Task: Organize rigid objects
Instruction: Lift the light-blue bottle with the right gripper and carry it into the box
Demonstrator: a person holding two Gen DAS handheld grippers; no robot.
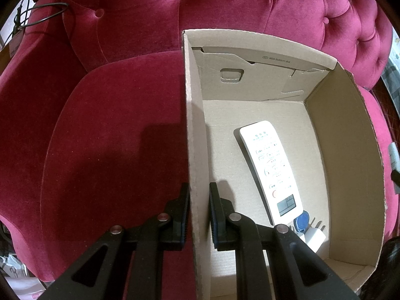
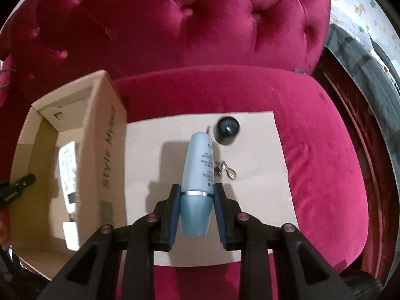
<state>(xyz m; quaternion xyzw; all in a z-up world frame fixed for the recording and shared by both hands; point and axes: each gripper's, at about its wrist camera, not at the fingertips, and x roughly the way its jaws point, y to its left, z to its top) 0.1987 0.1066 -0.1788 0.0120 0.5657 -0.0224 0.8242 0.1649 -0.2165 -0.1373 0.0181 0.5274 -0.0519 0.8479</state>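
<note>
Clamping the blue bottle point(image 2: 197, 175), the right gripper point(image 2: 197, 212) hangs over a clasp point(image 2: 226, 171) and dark ball point(image 2: 227, 130); the left gripper point(image 1: 199, 215) pinches the box wall point(image 1: 193, 135).

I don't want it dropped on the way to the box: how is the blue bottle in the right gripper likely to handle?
The blue bottle looks like smooth, glossy plastic, so it may slip. The right gripper clamps it near the cap end, leaving the long body sticking out, so it could pivot. Being round and tapered, it would probably roll if laid down.
</note>
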